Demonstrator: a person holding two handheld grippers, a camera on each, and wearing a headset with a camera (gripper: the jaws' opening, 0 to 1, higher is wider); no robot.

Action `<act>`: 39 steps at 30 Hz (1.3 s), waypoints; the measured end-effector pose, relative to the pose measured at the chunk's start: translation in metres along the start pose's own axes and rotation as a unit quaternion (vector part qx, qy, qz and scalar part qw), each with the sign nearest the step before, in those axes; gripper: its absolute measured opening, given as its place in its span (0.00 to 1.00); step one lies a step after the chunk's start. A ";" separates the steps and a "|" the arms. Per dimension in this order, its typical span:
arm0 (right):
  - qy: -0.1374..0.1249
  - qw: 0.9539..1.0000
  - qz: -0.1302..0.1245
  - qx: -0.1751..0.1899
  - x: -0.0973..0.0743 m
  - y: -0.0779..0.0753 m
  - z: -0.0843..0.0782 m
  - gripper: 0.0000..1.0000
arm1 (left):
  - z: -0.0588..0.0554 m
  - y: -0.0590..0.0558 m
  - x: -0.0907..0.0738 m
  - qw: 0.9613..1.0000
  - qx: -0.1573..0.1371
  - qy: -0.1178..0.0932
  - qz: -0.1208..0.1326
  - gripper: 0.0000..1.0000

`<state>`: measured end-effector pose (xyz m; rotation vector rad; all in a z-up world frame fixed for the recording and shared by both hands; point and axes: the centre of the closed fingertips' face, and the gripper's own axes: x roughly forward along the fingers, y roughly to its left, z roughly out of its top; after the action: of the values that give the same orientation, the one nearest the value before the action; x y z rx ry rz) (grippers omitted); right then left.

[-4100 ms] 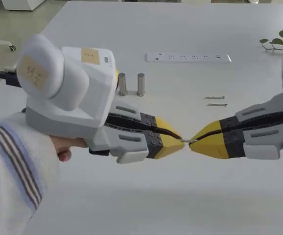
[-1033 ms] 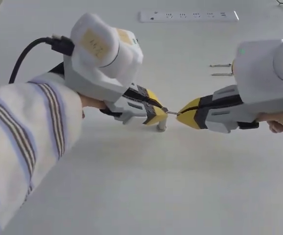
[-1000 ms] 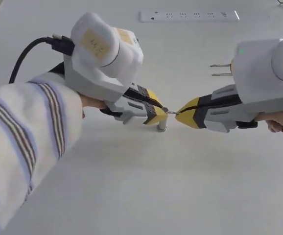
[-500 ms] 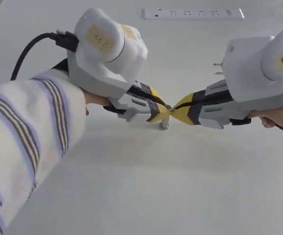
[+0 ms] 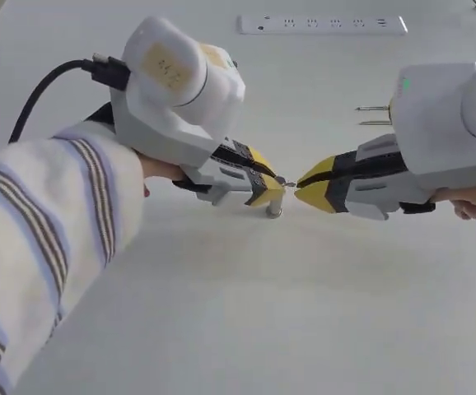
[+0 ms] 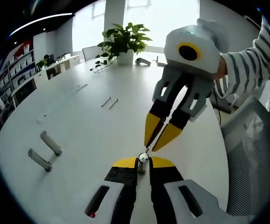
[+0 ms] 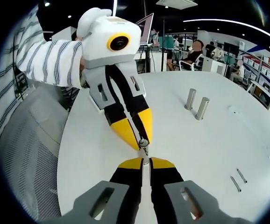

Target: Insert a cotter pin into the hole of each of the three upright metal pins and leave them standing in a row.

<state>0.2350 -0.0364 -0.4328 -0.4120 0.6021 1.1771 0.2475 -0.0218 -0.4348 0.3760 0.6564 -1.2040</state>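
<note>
Okay, left gripper clamps upright metal pin; right gripper pinches cotter pin, lying crosswise, tip at pin's top (hole itself too small to see).

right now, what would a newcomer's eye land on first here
Two yellow-tipped tools meet nose to nose mid-picture: the left tool clamps an upright metal pin, and the right tool holds a cotter pin at its top. Farther off, two more metal pins stand side by side.

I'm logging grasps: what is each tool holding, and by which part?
Left tool: metal pin, near its top. Right tool: cotter pin, by its outer end.
</note>
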 end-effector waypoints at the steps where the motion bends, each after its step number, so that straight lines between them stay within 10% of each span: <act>1: -0.001 1.000 0.000 0.000 0.000 0.000 0.001 0.00 | 0.000 0.000 0.000 1.000 -0.001 0.000 0.000 0.06; 27: 0.001 1.000 -0.003 -0.004 0.013 -0.007 0.007 0.02 | 0.000 -0.001 -0.004 0.999 0.031 -0.001 0.012 0.07; 39: -0.001 1.000 0.000 0.003 0.018 -0.002 0.010 0.09 | -0.013 0.004 -0.039 0.998 -0.012 -0.048 0.044 0.41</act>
<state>0.2442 -0.0179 -0.4365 -0.4066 0.6039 1.1749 0.2396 0.0153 -0.4195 0.3225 0.5645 -1.1224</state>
